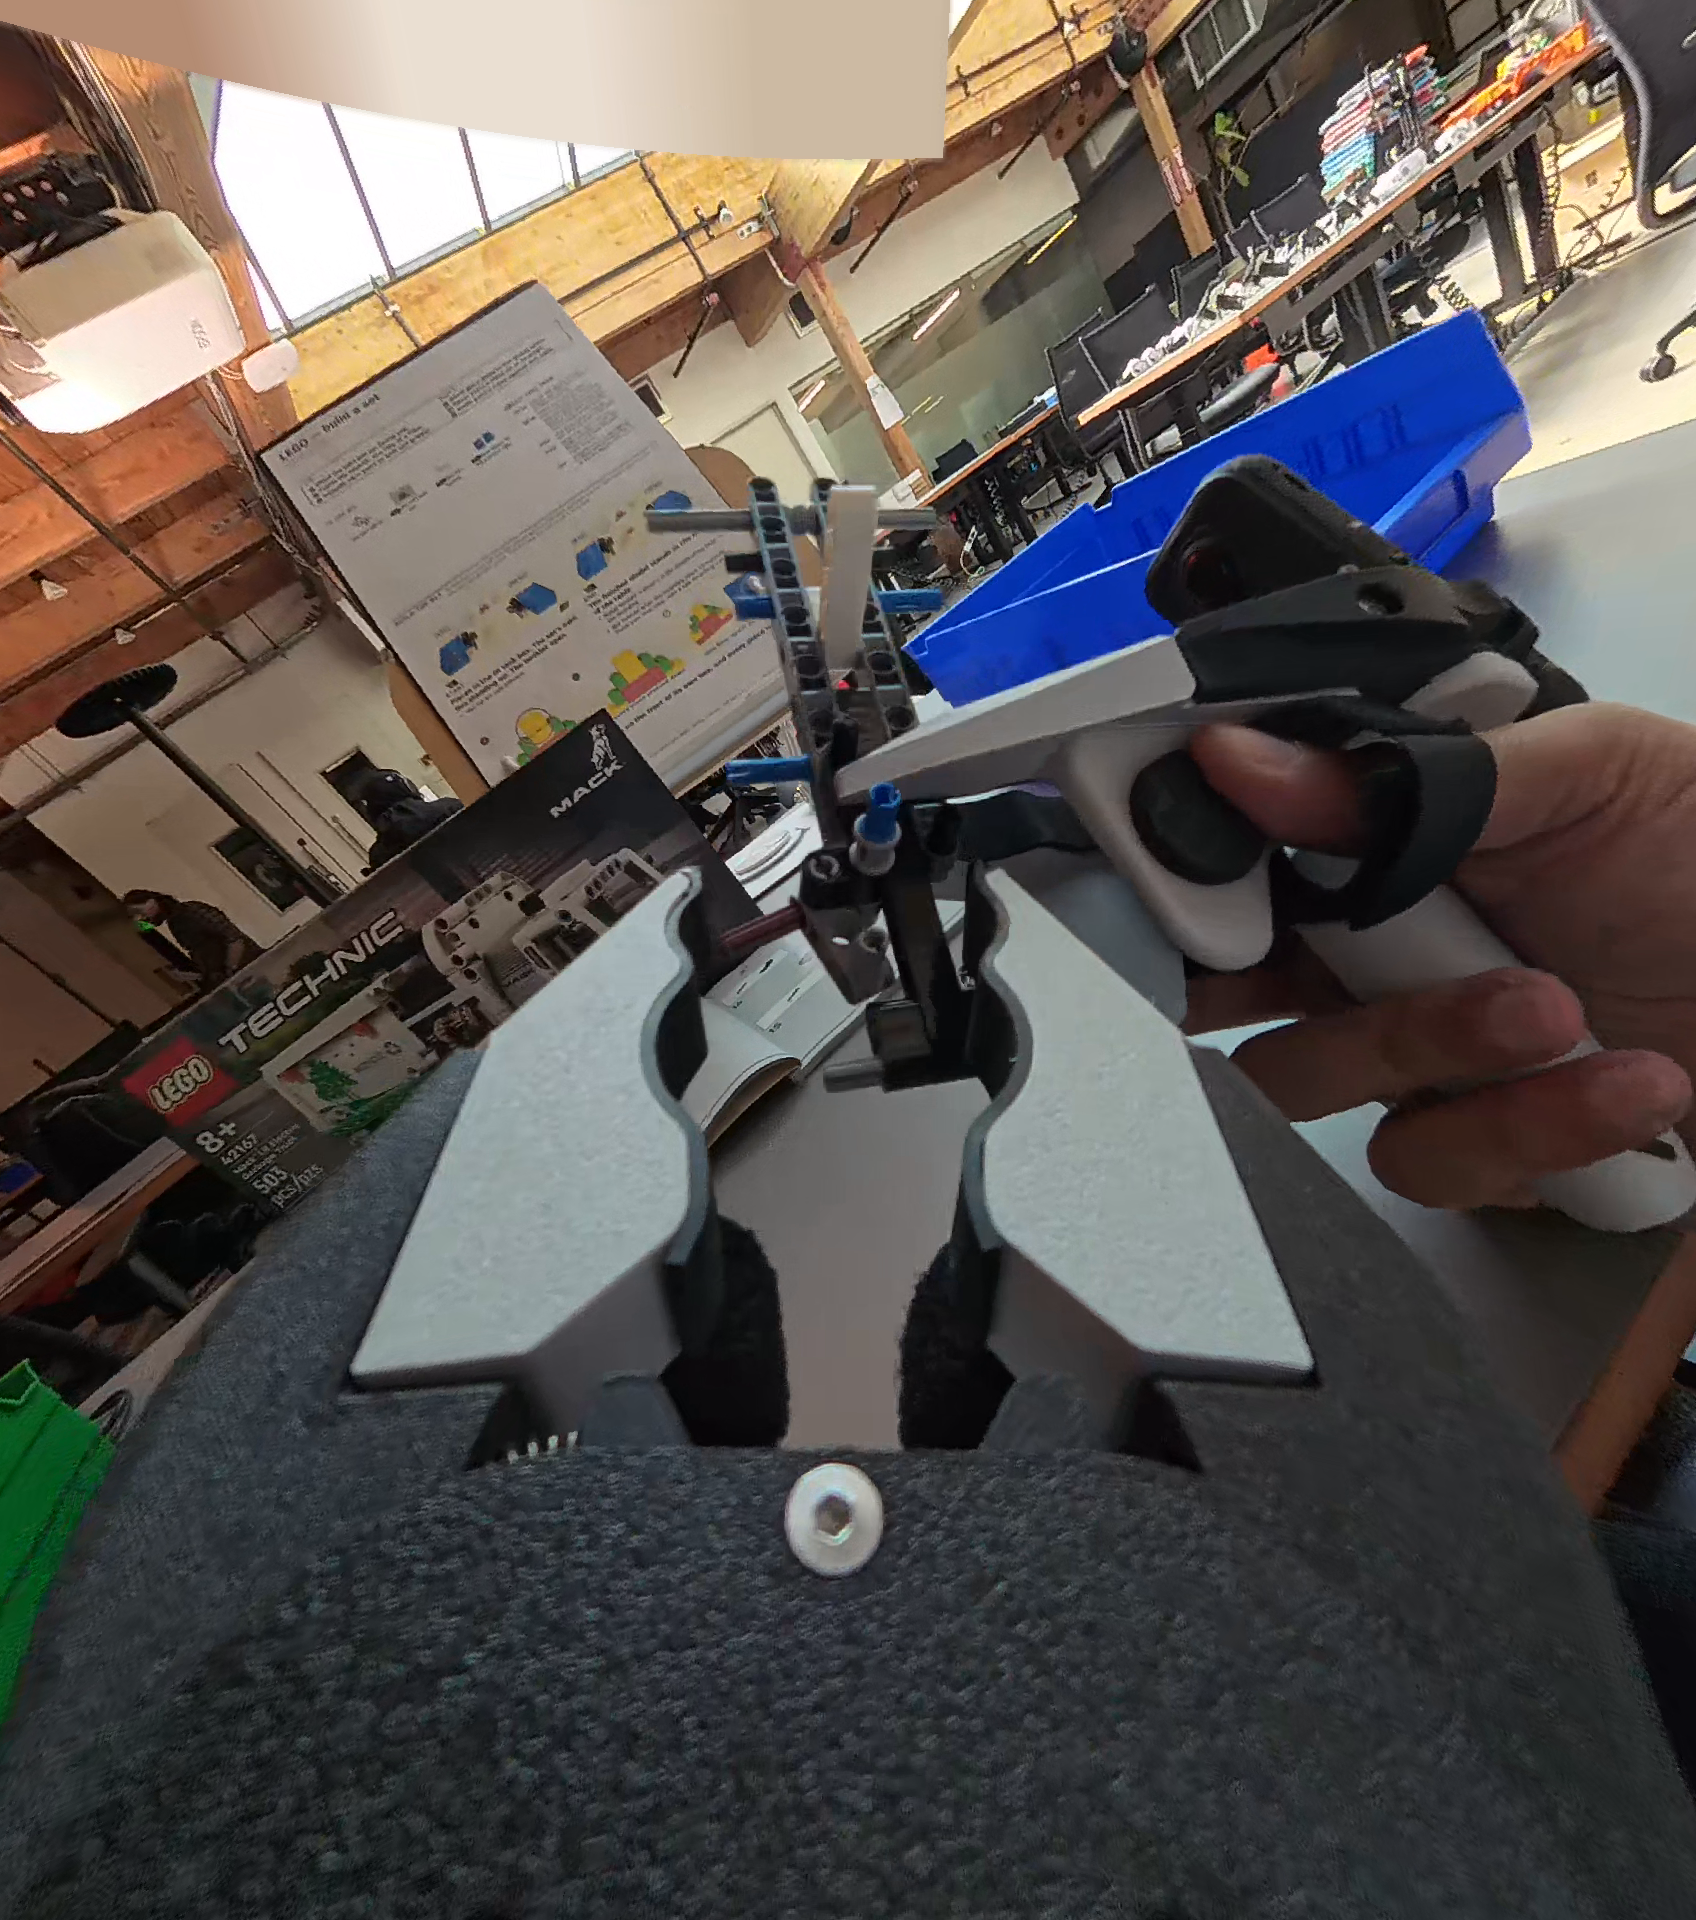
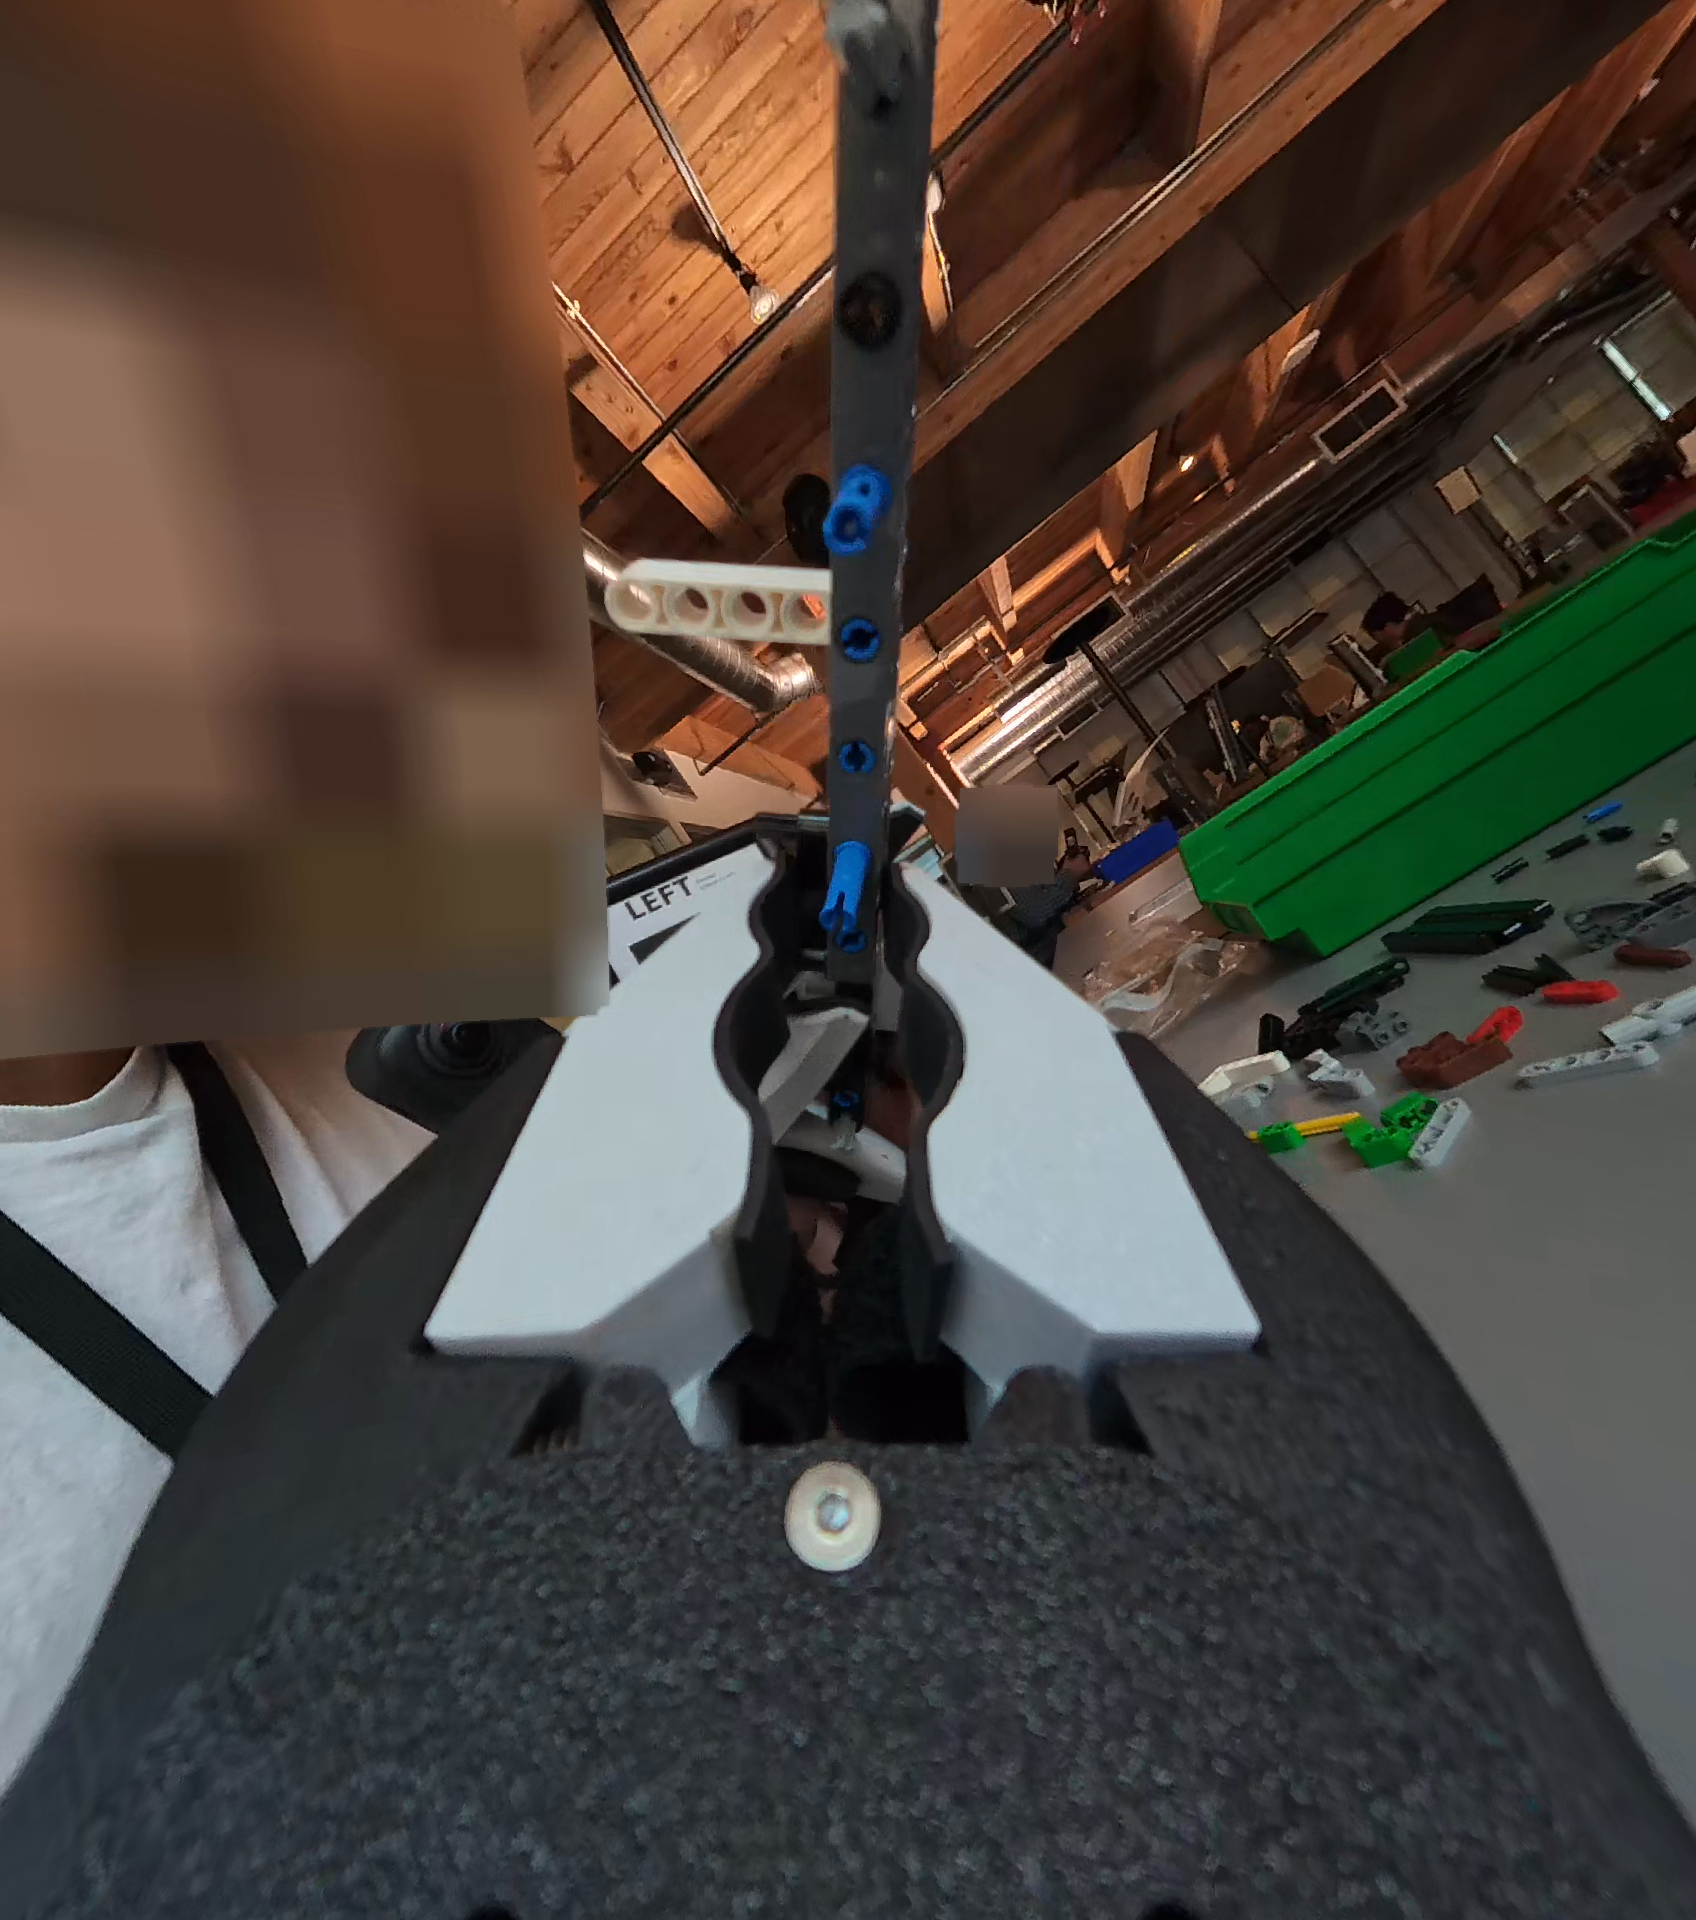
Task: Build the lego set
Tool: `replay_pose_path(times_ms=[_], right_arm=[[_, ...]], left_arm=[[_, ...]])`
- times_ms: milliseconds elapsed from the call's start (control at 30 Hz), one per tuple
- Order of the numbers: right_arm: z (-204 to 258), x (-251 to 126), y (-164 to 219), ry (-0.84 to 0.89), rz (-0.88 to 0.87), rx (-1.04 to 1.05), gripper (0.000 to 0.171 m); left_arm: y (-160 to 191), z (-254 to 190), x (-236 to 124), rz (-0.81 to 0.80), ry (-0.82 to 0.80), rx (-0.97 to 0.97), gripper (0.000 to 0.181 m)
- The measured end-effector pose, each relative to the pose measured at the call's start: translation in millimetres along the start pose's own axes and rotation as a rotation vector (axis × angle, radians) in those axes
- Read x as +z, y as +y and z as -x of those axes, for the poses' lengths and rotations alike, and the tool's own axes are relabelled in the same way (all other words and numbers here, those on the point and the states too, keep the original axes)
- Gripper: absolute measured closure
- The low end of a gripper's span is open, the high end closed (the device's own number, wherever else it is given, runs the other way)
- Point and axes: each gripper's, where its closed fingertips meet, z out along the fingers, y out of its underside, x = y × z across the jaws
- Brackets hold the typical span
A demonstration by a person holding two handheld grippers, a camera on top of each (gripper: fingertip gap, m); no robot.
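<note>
We see the lego frame (image 1: 828,727) standing up at twelve o'clock from our left gripper (image 1: 839,997), whose fingers stand apart around its black lower end; whether they actually press it we cannot tell. The right gripper (image 1: 885,774) comes in from three o'clock, its tips meeting the frame, with a hand (image 1: 1509,966) on the handle. In the right wrist view the right gripper (image 2: 839,935) is clenched on the frame (image 2: 865,582), whose top is cut off. Loose pieces (image 2: 1426,1049) lie at three o'clock beside a green bin (image 2: 1488,790).

Open workshop, timber ceiling (image 2: 698,156), cluttered workbenches (image 1: 1343,260)
</note>
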Motion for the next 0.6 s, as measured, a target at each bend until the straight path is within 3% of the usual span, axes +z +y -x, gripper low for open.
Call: replay_pose_path(times_ms=[233,300,433,600], right_arm=[[-18.3,7.2,8.6,0.103,0.066,0.016,0.159],[-31.7,8.4,10.7,0.199,0.083,0.007,0.158],[-44.9,5.8,11.7,0.316,0.083,0.009,0.161],[-48.0,-6.0,24.0,0.417,0.163,0.006,0.126]], left_arm=[[8.5,4.2,-0.1,0.025,-0.022,0.001,0.148],[15.9,3.3,2.3,0.066,0.001,0.006,0.16],[26.9,2.9,5.3,0.126,0.094,-0.066,0.16],[42.4,-1.8,8.2,0.213,0.297,-0.251,0.16]])
